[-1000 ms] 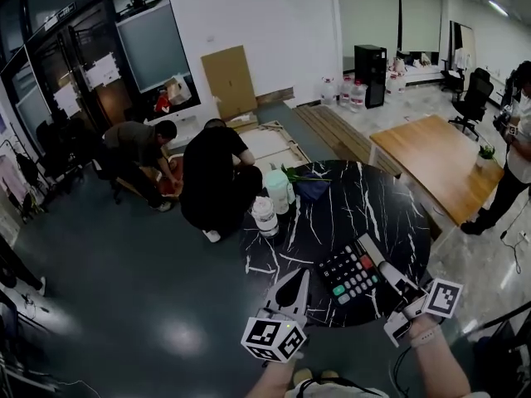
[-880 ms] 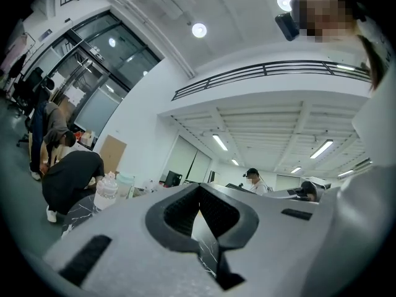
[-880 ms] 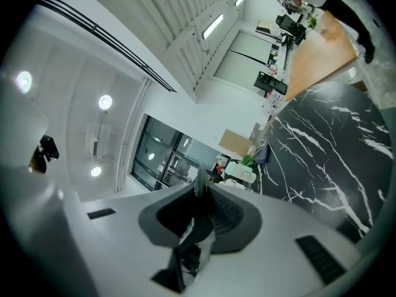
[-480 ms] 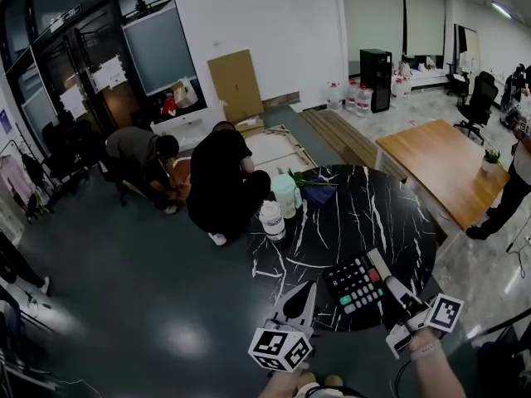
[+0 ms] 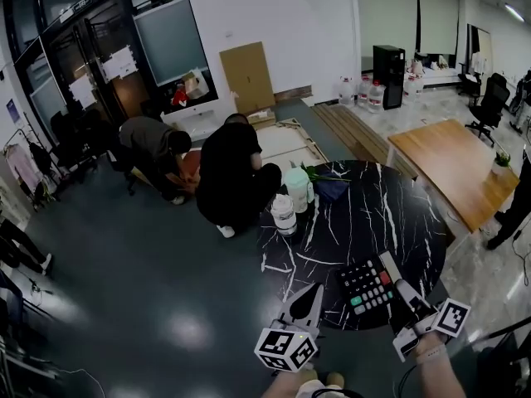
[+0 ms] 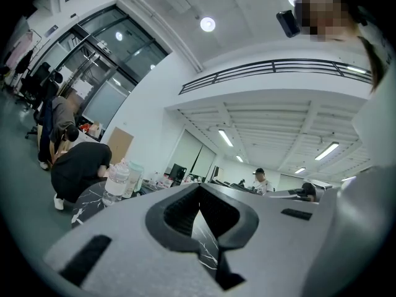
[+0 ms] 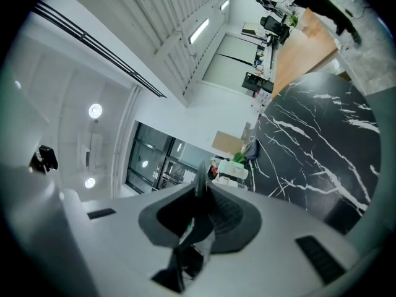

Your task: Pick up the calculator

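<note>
Plainly, the calculator (image 5: 366, 287) is a flat black slab with rows of dark keys. It has one red key towards its right end, a couple of teal keys along its near edge, and a pale display strip across the right end. It sits over the near part of the round black surface (image 5: 373, 214), which is veined with white like marble. Whether it rests there or is raised off it I cannot tell.

The right tongs (image 5: 401, 290) meet the calculator at its display end. In the right gripper view the calculator appears edge-on as a thin dark blade (image 7: 199, 179) standing between the two jaws, with a hint of green on it. The right tongs are clamped on it.

The left tongs (image 5: 314, 292) hang just left of the calculator over the near rim of the surface, not touching it. In the left gripper view their tips (image 6: 198, 190) are together with nothing between them, and only a sliver of the marbled top shows through the slit behind.

At the far left edge of the surface stand a white tub (image 5: 284, 214) and a pale green container (image 5: 297, 189). A dark blue cloth (image 5: 330, 189) lies beside them, well apart from the calculator.
</note>
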`<state>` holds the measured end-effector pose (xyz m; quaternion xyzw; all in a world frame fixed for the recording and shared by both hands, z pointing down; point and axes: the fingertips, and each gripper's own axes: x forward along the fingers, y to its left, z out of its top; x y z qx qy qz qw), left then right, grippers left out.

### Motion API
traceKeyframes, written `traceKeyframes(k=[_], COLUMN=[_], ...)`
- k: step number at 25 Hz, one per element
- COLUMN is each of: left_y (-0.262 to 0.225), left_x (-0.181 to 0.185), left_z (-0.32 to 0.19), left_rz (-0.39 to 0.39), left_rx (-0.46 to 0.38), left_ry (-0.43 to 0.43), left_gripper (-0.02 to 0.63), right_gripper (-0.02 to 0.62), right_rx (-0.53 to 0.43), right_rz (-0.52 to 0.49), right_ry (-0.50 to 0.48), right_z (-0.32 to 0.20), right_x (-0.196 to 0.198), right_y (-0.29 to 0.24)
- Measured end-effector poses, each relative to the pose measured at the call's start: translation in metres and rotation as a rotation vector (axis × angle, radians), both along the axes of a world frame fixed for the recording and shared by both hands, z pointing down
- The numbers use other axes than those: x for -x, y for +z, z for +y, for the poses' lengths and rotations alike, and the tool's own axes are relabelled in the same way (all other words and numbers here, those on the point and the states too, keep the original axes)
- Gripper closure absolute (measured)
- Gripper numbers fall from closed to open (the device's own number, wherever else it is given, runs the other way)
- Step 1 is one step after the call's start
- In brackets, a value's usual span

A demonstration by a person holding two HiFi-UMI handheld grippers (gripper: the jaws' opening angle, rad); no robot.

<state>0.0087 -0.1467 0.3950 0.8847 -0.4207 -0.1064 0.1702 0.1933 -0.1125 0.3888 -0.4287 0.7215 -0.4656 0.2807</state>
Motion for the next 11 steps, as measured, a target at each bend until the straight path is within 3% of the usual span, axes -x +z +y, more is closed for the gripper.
traceKeyframes(k=[11], left_y=[0.010], left_x=[-0.013], left_z=[0.001], left_rz=[0.003], left_rx=[0.020], left_ry=[0.009], left_gripper=[0.600], right_gripper=[0.543], right_rx=[0.029], right_rz=[0.002], right_ry=[0.023], right_z=[0.003], right_x=[-0.012], right_y=[0.017])
